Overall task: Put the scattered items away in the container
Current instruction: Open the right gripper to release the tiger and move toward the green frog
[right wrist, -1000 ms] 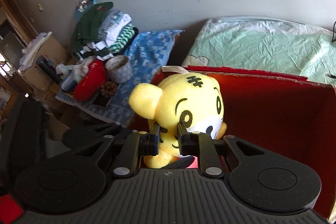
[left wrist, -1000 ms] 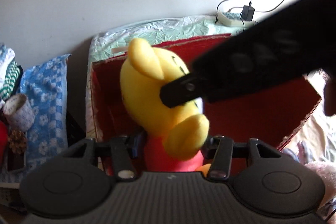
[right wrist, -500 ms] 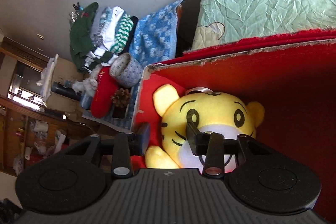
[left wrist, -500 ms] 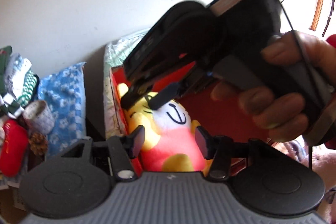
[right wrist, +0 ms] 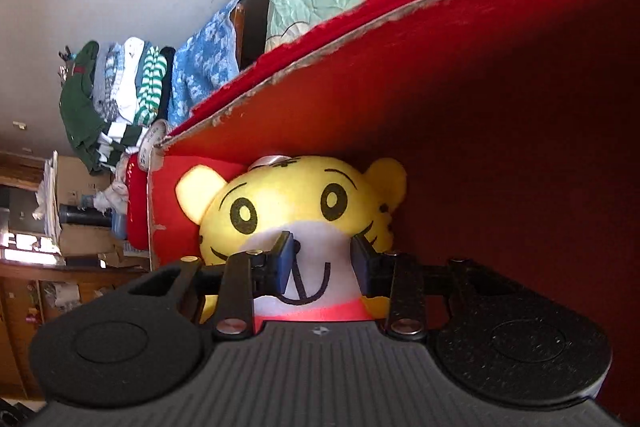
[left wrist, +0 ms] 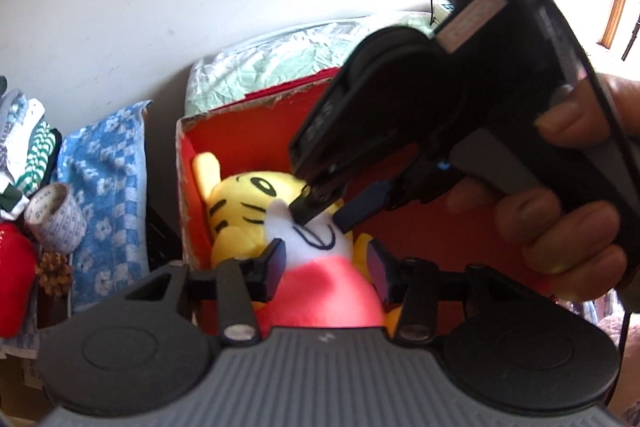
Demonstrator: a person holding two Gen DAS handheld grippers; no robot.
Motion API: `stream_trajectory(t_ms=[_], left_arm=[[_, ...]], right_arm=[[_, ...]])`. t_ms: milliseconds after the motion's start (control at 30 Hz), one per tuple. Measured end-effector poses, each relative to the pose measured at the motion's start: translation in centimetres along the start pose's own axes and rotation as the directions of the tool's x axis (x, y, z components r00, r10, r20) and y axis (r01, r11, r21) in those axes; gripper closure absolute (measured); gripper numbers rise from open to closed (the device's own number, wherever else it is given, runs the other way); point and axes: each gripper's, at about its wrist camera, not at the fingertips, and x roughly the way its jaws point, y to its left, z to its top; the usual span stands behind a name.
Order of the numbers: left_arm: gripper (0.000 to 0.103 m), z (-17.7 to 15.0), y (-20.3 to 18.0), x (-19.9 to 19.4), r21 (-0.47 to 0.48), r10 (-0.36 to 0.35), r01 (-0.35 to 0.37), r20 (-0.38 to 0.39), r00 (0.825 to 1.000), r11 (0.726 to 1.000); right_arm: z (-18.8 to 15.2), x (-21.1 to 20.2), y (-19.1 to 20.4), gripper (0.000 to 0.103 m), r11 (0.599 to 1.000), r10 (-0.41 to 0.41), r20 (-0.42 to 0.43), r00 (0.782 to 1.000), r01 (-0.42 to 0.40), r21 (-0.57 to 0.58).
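A yellow tiger plush toy (left wrist: pixel 248 211) with a white muzzle and pink shirt lies on its back inside the red cardboard box (left wrist: pixel 240 123), in its left corner. My left gripper (left wrist: pixel 326 263) is open, its jaws on either side of the toy's chest without squeezing. My right gripper (left wrist: pixel 326 213) reaches down from the upper right, open, tips at the toy's muzzle. In the right wrist view the toy's face (right wrist: pixel 296 211) fills the centre, and the right gripper (right wrist: pixel 322 261) straddles the white muzzle, open, inside the box (right wrist: pixel 500 107).
A pale green bed cover (left wrist: pixel 280 63) lies behind the box. A blue checked cloth (left wrist: pixel 104 163), a patterned roll (left wrist: pixel 56 219), a pine cone (left wrist: pixel 54 267), a red cushion (left wrist: pixel 12 279) and folded clothes (right wrist: pixel 116 99) sit to the left.
The toy went from being held upright by both grippers to lying in the box's left corner. Both grippers opened and let go. The right gripper tilted down over the toy's face.
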Motion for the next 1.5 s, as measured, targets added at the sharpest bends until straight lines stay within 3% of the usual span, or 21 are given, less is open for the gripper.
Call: stream_trajectory(t_ms=[100, 233, 367, 500, 633, 833, 1067, 1200, 1367, 1500], left_arm=[[0.055, 0.1, 0.2, 0.3, -0.007, 0.024, -0.024, -0.009, 1.000, 1.000], [0.054, 0.3, 0.0, -0.4, -0.028, 0.061, -0.061, -0.006, 0.998, 0.998], [0.049, 0.5, -0.3, -1.2, -0.049, 0.097, -0.097, -0.004, 0.995, 0.994], [0.036, 0.7, -0.6, -1.9, -0.070, 0.134, -0.134, -0.002, 0.991, 0.989], [0.034, 0.6, -0.3, -2.5, -0.089, 0.146, -0.145, 0.009, 0.989, 0.985], [0.015, -0.3, -0.4, -4.5, -0.116, 0.161, -0.158, 0.022, 0.987, 0.981], [0.009, -2.1, 0.0, -6.6, -0.125, 0.174, -0.168, 0.032, 0.984, 0.978], [0.008, -3.8, 0.6, -8.2, -0.137, 0.174, -0.165, 0.051, 0.983, 0.977], [0.004, -7.9, 2.1, -10.8, -0.156, 0.094, -0.077, 0.105, 0.990, 0.985], [0.004, -12.0, 2.7, -11.1, -0.151, -0.002, 0.018, 0.103, 0.995, 0.988]], right_arm=[[0.2, 0.5, 0.3, 0.067, 1.000, 0.006, -0.007, 1.000, -0.006, -0.016], [-0.2, -1.2, 0.4, 0.067, 0.997, -0.009, 0.042, 0.999, 0.012, -0.070], [-1.6, -4.5, 0.3, 0.054, 0.996, 0.022, 0.123, 0.992, -0.011, -0.087], [-4.2, -8.7, 0.6, 0.050, 0.995, 0.016, 0.266, 0.964, 0.011, -0.101], [-7.2, -12.2, 0.9, 0.049, 0.992, -0.017, 0.377, 0.926, 0.065, -0.113], [-11.4, -13.2, 2.1, 0.041, 0.978, -0.099, 0.449, 0.888, 0.171, -0.122], [-15.5, -13.4, 3.0, 0.034, 0.957, -0.163, 0.488, 0.857, 0.257, -0.132], [-17.6, -14.1, 3.0, 0.033, 0.967, -0.143, 0.498, 0.855, 0.228, -0.114], [-19.9, -13.2, 3.1, 0.032, 0.966, -0.132, 0.475, 0.870, 0.221, -0.135], [-21.6, -11.4, 3.2, 0.032, 0.960, -0.144, 0.440, 0.886, 0.234, -0.156]])
